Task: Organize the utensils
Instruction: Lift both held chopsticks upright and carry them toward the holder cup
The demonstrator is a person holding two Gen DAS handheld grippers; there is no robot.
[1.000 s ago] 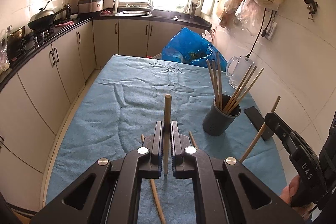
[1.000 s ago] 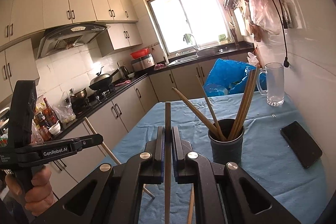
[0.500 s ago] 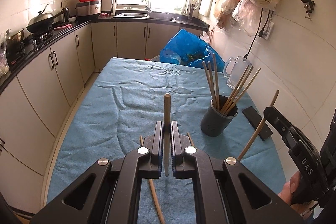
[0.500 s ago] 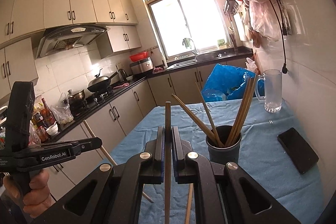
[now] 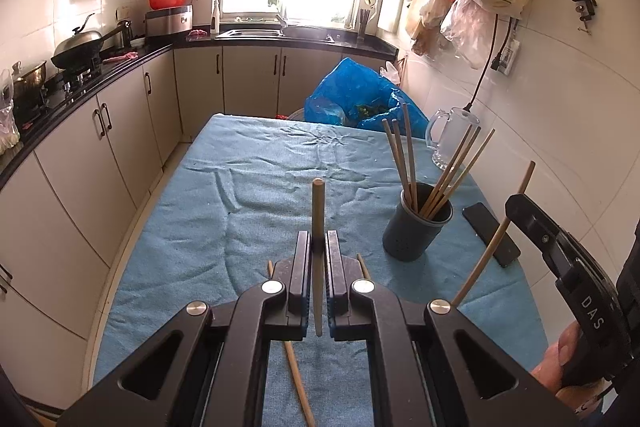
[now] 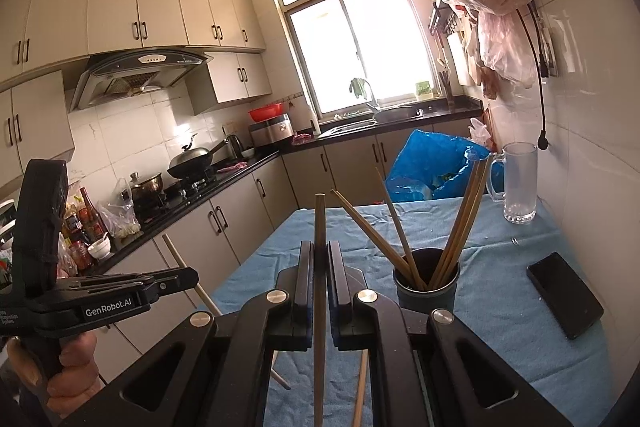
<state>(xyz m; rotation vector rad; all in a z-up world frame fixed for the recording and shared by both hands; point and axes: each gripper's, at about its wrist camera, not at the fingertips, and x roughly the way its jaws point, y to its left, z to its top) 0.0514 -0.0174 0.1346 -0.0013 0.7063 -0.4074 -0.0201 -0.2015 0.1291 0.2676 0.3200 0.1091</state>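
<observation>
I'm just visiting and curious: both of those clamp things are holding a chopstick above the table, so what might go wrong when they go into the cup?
1. The cup already holds chopsticks fanning out both ways; a new chopstick could knock into them.
2. The cup looks light, so a sideways push might tip it.
3. The left gripper pinches its chopstick by a narrow strip, so it could swivel or slip. Loose chopsticks lie on the cloth below.
</observation>
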